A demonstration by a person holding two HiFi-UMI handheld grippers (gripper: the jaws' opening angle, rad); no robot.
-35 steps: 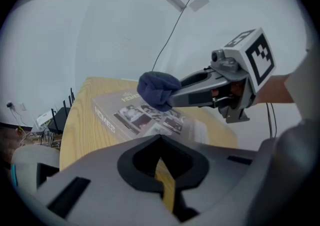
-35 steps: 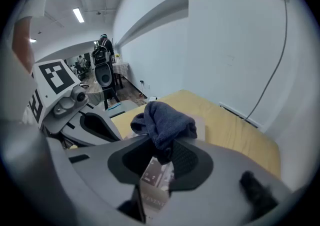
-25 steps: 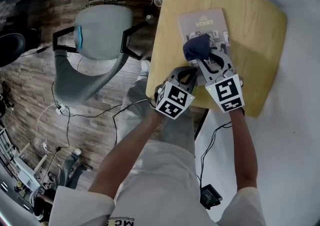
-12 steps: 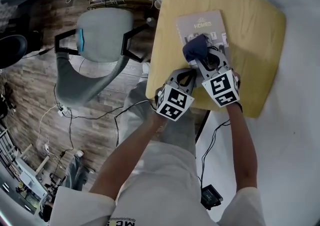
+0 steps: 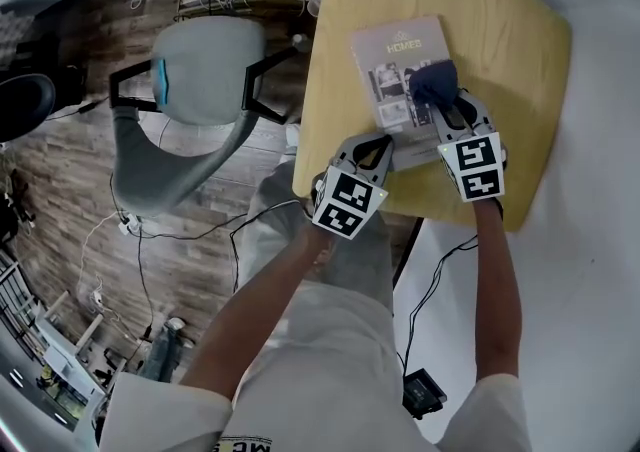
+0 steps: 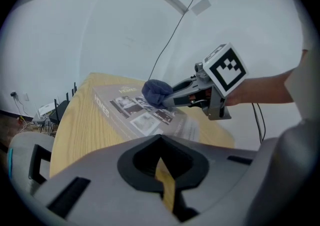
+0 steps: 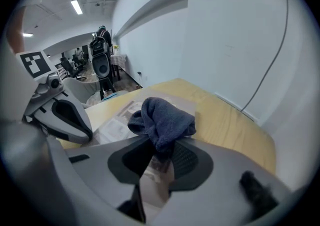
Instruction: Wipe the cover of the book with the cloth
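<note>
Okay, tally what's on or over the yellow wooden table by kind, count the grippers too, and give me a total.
book: 1
cloth: 1 (dark blue, held by the right gripper)
grippers: 2 (the right one, and the left gripper)
Total: 4

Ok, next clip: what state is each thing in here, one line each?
book: closed, flat on the table, cover up.
cloth: bunched, resting on the cover's right part.
right gripper: jaws shut on the cloth.
left gripper: jaws shut, empty, at the book's near corner.
chair: unoccupied, beside the table.
</note>
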